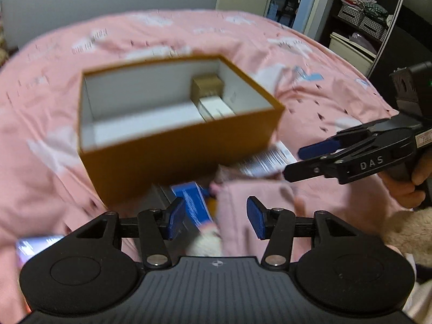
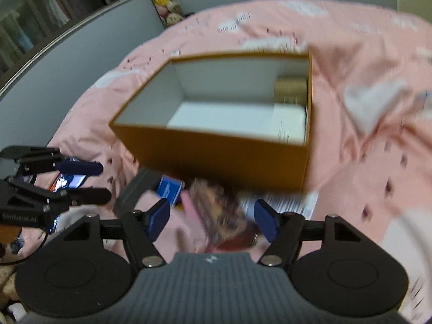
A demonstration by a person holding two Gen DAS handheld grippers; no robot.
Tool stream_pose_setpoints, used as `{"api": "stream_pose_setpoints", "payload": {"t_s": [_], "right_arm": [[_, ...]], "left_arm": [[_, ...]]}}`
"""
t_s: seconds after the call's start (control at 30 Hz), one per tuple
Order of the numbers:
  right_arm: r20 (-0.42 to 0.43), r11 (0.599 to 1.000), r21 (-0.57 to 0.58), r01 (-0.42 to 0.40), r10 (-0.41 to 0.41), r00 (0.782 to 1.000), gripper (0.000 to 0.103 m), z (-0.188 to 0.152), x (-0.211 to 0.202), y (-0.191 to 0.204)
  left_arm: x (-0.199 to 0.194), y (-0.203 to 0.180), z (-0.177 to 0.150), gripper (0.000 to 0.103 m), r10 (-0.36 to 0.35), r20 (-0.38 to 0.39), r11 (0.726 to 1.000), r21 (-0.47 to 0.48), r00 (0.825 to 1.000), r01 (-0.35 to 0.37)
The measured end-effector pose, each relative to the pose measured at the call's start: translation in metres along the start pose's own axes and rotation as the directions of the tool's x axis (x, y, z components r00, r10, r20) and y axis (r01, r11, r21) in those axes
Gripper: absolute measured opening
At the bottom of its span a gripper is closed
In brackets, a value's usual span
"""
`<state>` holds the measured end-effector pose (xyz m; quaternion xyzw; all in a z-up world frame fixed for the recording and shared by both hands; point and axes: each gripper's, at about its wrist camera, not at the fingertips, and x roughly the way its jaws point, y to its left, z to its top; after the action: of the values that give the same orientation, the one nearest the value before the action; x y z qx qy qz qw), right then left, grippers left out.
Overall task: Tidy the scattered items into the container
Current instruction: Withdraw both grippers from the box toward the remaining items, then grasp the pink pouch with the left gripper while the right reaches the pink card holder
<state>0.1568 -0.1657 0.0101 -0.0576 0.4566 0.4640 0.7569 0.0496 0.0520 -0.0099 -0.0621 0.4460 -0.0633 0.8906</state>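
Left wrist view: both grippers' fingers spread, left gripper (image 1: 216, 217), right gripper (image 2: 212, 220); orange box (image 1: 172, 145) on pink bed (image 1: 48, 102), shelves (image 1: 359, 19) behind.

The box (image 1: 151, 167) looks like matt cardboard, tan outside and smooth white inside, and it sits on a bed (image 1: 48, 86) covered in soft, creased pink cloth with a dull finish. Each claw, left (image 1: 216, 217) and right (image 2: 213, 220), is matt black plastic with ribbed blue pads (image 1: 176, 220) and shiny metal rivets (image 1: 155, 259). A printed paper sheet (image 1: 266, 160) lies by the box, beside a glossy blue packet (image 1: 193, 206).
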Motion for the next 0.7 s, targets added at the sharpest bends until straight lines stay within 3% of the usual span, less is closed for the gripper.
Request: {"api": "stream_pose_setpoints", "payload": {"t_s": [0.23,0.4,0.7], "right_arm": [[-0.070,0.994,0.072,-0.076,0.081,0.994,0.060,-0.027,0.004,0.000],[-0.090,0.992,0.082,-0.101,0.108,0.990,0.054,-0.025,0.016,0.003],[-0.070,0.991,0.056,-0.121,0.124,0.990,0.032,-0.021,0.017,0.007]], "left_arm": [[0.015,0.004,-0.017,0.059,-0.040,-0.060,0.996,-0.080,0.997,0.035],[0.027,0.010,-0.021,0.058,-0.074,-0.096,0.988,-0.141,0.993,0.060],[0.037,-0.004,-0.021,0.058,-0.091,-0.107,0.991,-0.104,0.990,0.080]]}}
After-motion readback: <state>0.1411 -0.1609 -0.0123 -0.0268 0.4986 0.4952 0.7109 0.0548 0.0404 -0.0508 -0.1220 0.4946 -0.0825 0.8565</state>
